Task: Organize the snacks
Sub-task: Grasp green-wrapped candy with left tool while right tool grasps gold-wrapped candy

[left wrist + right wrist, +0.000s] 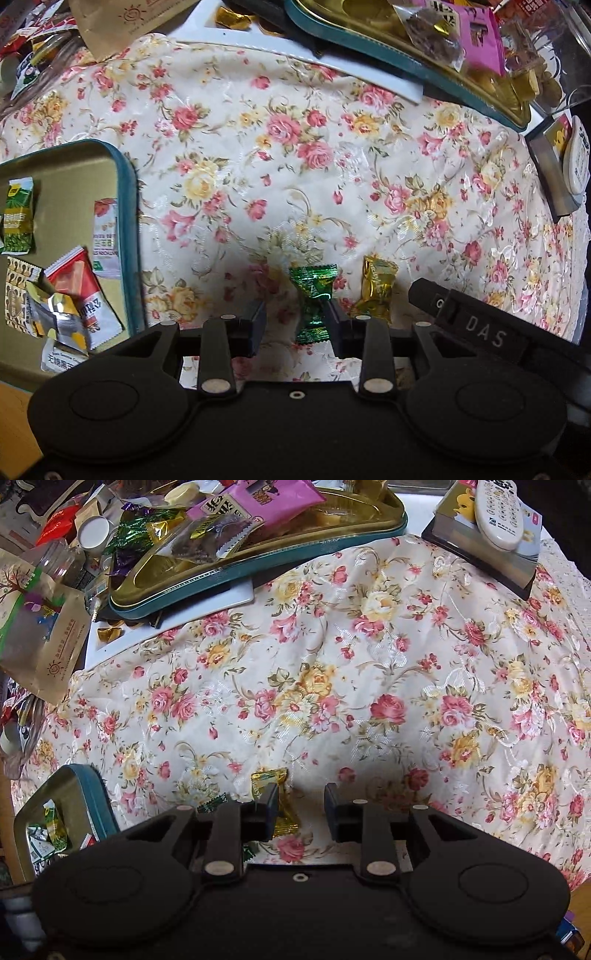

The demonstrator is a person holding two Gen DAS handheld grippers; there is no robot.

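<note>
A green foil candy (313,295) lies on the floral tablecloth between the fingers of my left gripper (295,317). It lies close against the right finger, and the jaws stand apart without pinching it. A gold foil candy (376,288) lies just to its right. In the right wrist view the gold candy (284,812) lies on the cloth, partly hidden behind the left finger of my right gripper (302,799). That gripper is open, with only cloth in its gap. A teal-rimmed tin tray (127,221) at the left holds several wrapped snacks.
A large teal and gold tin (258,565) heaped with snack packs sits at the back on a white board. A remote control (498,513) rests on a box at the far right. A kraft paper bag (48,638) and jars crowd the far left.
</note>
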